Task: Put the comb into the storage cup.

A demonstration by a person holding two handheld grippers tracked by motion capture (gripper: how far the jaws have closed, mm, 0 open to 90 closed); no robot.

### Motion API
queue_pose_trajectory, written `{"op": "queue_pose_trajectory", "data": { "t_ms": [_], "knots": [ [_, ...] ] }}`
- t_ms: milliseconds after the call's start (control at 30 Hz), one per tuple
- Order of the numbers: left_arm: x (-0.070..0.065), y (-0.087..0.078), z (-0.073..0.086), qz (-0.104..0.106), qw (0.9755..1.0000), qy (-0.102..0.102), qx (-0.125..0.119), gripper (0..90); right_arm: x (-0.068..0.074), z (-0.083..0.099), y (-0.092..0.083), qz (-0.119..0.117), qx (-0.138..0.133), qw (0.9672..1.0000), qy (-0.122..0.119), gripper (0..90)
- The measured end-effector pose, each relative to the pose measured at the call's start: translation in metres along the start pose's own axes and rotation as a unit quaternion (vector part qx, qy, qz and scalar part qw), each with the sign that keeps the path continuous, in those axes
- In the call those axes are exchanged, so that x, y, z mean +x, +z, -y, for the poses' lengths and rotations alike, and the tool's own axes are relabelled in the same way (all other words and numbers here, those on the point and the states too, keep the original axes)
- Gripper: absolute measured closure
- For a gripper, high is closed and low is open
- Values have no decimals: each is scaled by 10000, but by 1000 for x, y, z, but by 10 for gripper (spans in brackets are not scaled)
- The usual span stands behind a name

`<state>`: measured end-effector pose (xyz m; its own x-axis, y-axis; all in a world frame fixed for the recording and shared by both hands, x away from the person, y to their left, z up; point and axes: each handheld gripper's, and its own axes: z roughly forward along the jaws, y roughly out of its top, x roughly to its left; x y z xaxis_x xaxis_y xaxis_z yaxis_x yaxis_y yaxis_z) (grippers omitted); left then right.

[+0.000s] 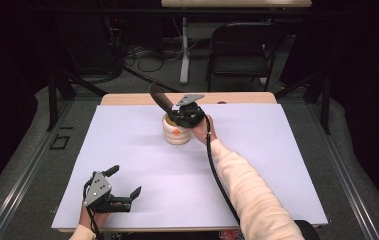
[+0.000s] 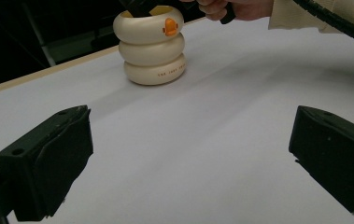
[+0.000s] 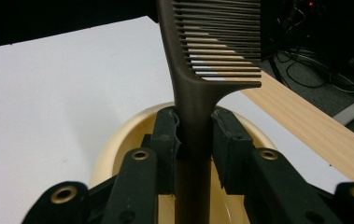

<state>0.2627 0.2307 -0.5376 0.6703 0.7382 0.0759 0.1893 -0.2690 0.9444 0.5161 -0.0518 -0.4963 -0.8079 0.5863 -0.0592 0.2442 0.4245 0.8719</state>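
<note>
A cream holder (image 1: 175, 131) made of stacked rings, with an orange mark, stands on the white sheet near the table's far middle; its stacked rings (image 2: 151, 44) rise ahead of the left gripper. My right gripper (image 1: 184, 116) sits right over its mouth, shut on the handle of a dark brown comb (image 3: 198, 98). The comb's toothed end (image 1: 158, 96) sticks up and away to the far left. In the right gripper view the cream rim (image 3: 118, 140) lies just below the jaws. My left gripper (image 1: 125, 182) rests open near the front left edge, nothing between its jaws.
The white sheet (image 1: 277, 165) covers most of the wooden table (image 1: 247, 98). A black folding chair (image 1: 242, 45) and a white table leg (image 1: 184, 50) stand on the floor beyond the far edge, with cables lying there.
</note>
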Motion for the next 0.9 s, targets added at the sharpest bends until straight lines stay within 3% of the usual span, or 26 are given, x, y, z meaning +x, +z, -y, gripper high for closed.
{"op": "queue_pose_trajectory", "data": {
  "t_ms": [267, 900],
  "knots": [
    [0, -1, 0, -5, 10000, 12, -13, 0, 1, -1, -2, -27, 15, 10000, 5, 675],
    [-1, -1, -1, -15, 10000, 32, -4, 0, -6, -8, -34, -12, 230, 9994, 240, 270]
  ]
}}
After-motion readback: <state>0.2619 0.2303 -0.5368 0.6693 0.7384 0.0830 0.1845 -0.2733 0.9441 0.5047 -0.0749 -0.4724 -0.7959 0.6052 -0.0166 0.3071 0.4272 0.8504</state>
